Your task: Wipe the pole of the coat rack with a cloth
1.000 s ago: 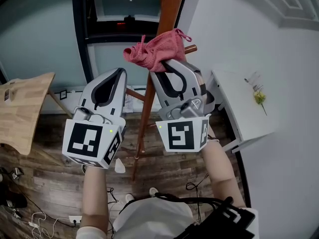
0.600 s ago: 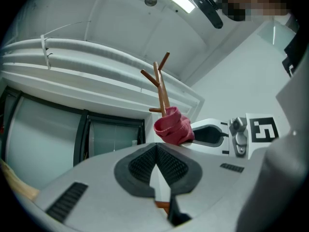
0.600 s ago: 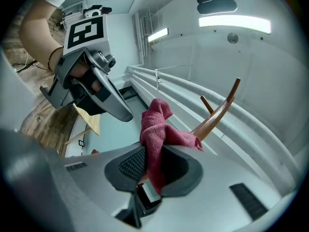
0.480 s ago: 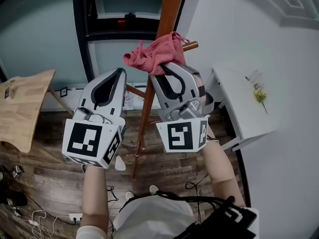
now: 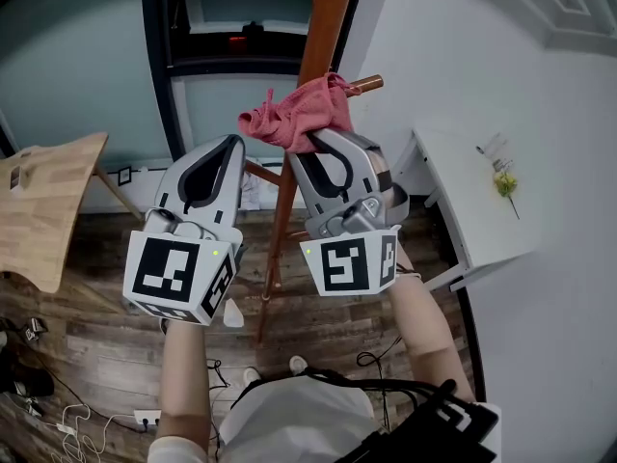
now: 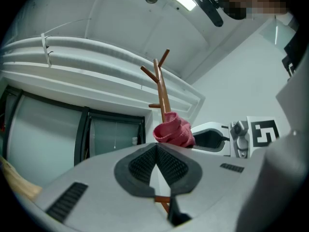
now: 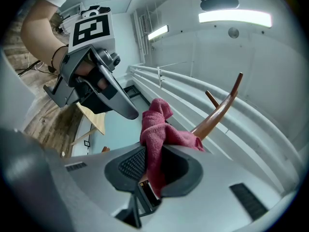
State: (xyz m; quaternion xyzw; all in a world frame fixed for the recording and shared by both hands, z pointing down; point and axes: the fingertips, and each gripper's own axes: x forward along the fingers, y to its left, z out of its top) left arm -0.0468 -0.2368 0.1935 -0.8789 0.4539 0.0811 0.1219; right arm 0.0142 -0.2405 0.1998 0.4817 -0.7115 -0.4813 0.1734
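Observation:
The coat rack's brown wooden pole (image 5: pixel 307 95) runs from the floor up past the top of the head view. My right gripper (image 5: pixel 320 139) is shut on a pink cloth (image 5: pixel 294 114), which is pressed against the pole just below a side peg (image 5: pixel 366 84). In the right gripper view the cloth (image 7: pixel 155 134) is pinched between the jaws with the pole (image 7: pixel 217 111) behind it. My left gripper (image 5: pixel 231 141) hangs left of the pole, shut with nothing in it. The left gripper view shows the pole (image 6: pixel 161 88) and cloth (image 6: pixel 175 129) beyond the jaws.
A wooden table (image 5: pixel 43 205) stands at the left and a white table (image 5: pixel 472 205) with a small yellow item (image 5: pixel 501 187) at the right. The rack's legs (image 5: pixel 265 302) spread over the wood floor. Cables (image 5: pixel 77 427) lie at lower left. A dark-framed window (image 5: pixel 207 27) is behind.
My right gripper has carried the pink cloth a little up the pole, toward the side peg. The left gripper has stayed where it was.

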